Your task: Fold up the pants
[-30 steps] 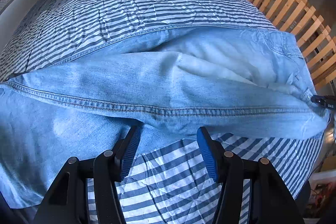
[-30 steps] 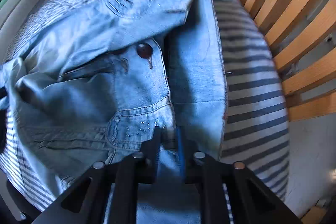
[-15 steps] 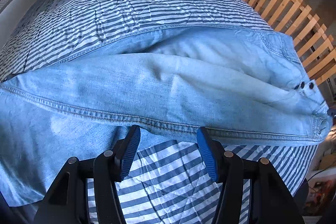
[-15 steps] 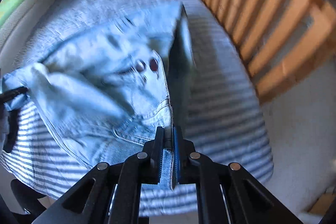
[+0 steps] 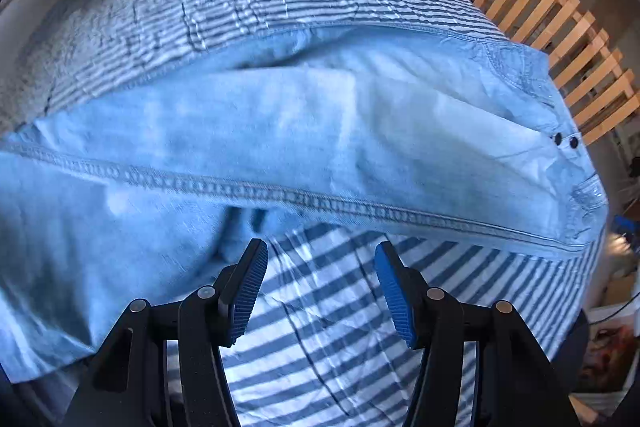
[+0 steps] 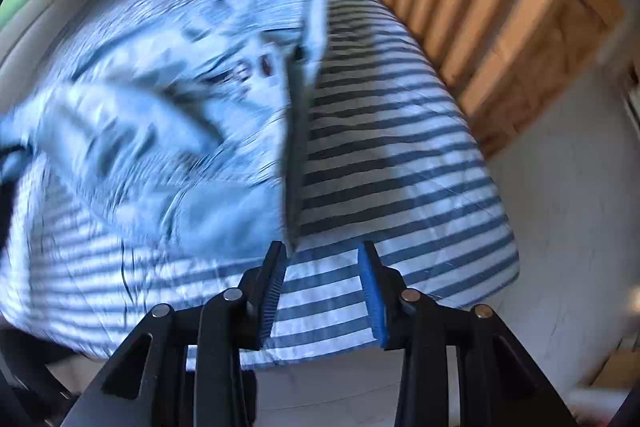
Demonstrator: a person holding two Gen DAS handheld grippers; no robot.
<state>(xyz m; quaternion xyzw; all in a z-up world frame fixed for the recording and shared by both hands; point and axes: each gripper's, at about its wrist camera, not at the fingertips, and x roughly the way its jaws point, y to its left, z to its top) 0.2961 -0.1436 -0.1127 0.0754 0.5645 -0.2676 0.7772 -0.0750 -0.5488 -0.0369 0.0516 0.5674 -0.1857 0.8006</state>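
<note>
Released a moment ago, the jeans (image 6: 168, 131) are lying on the striped bedsheet (image 6: 400, 167). Right gripper (image 6: 324, 291) is opening, nothing between its pads. Left gripper (image 5: 320, 291) is hovering spread, holding nothing.

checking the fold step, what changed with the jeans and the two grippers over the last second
The right gripper let go of the jeans: it was clamped on the waistband edge, and its jaws are now opening with nothing between them. The folded-over leg has settled on the striped bedcover. The left gripper stayed open and empty.
</note>
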